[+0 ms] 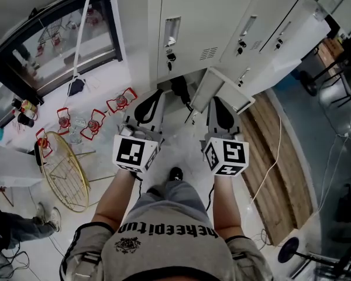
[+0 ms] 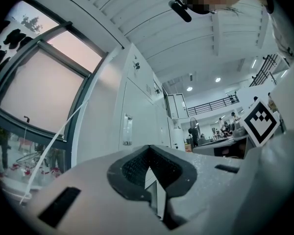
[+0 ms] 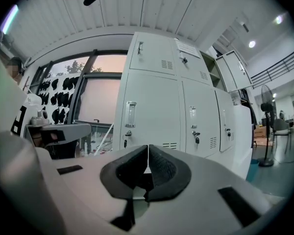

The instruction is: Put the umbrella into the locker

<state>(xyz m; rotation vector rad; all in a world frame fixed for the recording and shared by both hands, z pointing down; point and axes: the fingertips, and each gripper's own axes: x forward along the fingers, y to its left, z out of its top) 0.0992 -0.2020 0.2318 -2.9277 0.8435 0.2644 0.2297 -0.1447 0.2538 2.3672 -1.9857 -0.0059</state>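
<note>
Dark shape low in the locker (image 1: 190,28) opening looks like the umbrella (image 1: 178,90), just beside the swung-out door (image 1: 225,89). Left claw (image 1: 157,93) is pinched together and empty. Right claw (image 1: 214,100) is closed on nothing too.

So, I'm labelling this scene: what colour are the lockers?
Pale grey-white lockers, clearest in the right gripper view.

Locker (image 1: 187,34) — pale grey upright bank, vented doors with key locks — 1 low door ajar.
</note>
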